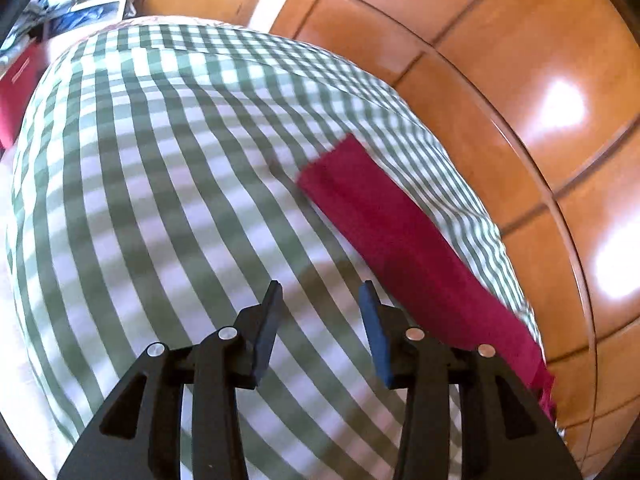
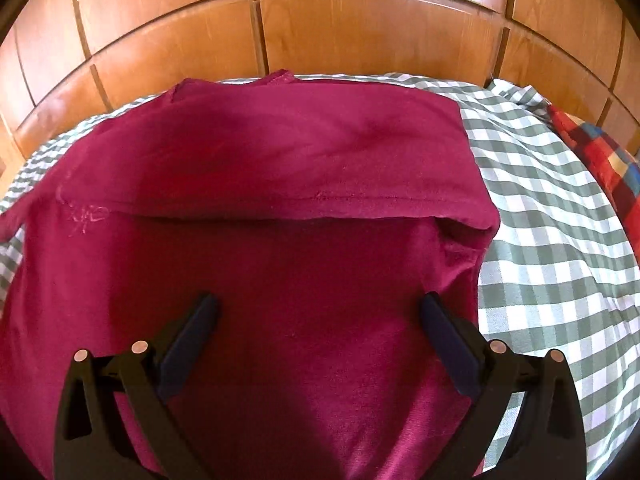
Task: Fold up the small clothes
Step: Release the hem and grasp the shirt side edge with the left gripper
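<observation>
A dark red garment (image 2: 280, 208) lies spread on the bed, over a green-and-white checked sheet (image 2: 552, 208), and its far edge runs close along the wooden panelled wall (image 2: 360, 40) behind the bed. The far part of the garment is folded over toward the near side, so a hemmed edge crosses the cloth from side to side.

The right gripper (image 2: 318, 312) hangs over the near half of the garment, jaws spread wide, with nothing between them but the cloth lying flat underneath; the pads do not pinch it.

The left gripper (image 1: 320, 300) is off to the side of the garment, above bare checked sheet (image 1: 160, 200). Its jaws stand partly apart and empty. From that side the garment (image 1: 400, 232) shows as a long red strip along the sheet's edge nearest the wall.

Beyond the garment on the right gripper's side, a red, blue and yellow plaid cloth (image 2: 600, 160) lies at the edge of the sheet, against the wall.
</observation>
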A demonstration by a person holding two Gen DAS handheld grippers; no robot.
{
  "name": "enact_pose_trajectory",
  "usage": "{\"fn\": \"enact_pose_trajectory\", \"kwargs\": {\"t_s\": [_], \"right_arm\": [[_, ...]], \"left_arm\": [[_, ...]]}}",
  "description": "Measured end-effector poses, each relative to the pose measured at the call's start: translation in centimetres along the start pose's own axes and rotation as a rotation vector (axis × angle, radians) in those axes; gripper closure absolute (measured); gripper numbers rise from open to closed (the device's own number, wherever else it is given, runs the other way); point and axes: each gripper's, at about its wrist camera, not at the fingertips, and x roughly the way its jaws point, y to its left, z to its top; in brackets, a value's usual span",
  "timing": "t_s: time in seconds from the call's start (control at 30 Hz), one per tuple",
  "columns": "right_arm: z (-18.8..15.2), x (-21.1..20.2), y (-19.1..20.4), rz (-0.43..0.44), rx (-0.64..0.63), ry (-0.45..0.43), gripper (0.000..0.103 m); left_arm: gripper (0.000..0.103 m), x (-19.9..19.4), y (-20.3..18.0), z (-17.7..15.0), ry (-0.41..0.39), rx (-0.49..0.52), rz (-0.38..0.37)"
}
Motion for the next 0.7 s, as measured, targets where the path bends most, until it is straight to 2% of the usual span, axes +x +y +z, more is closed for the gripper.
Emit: {"fn": "enact_pose_trajectory", "kwargs": {"t_s": [0.17,0.43,0.5,0.53,0.57,0.63,0.7], "right_arm": [[-0.1,-0.1,0.2,-0.017,-0.01,-0.011,0.003],[-0.2,0.0,0.1,-0.024,-0.012,-0.02,0.003],[-0.2,0.1,0.0,-0.023,-0.012,-0.02,0.003],[-0.3,0.1,0.0,-0.023,-0.012,-0.021,0.003],[-0.2,0.1,0.0,-0.023,-0.011,-0.021,0.003],[-0.2,0.0,0.0,-0.022,-0.011,-0.022,0.003],[-0.2,0.0,0.0,-0.023,-0.011,-0.022,0.003]], "left_arm": [[0.064,2.6,0.5,2.4,0.016,-0.066,0.009],[0.066,5.8,-2.3,5.1,0.012,0.007,0.11],[0.075,6.6,-3.5,5.5,0.017,0.046,0.148],[0.095,6.9,-3.8,5.6,0.024,0.056,0.142],[0.097,7.0,-4.3,5.6,0.032,0.068,0.13],[0.097,6.3,-6.2,5.1,0.001,0.111,0.114],[0.097,5.1,-8.4,4.2,-0.009,0.151,0.038]]}}
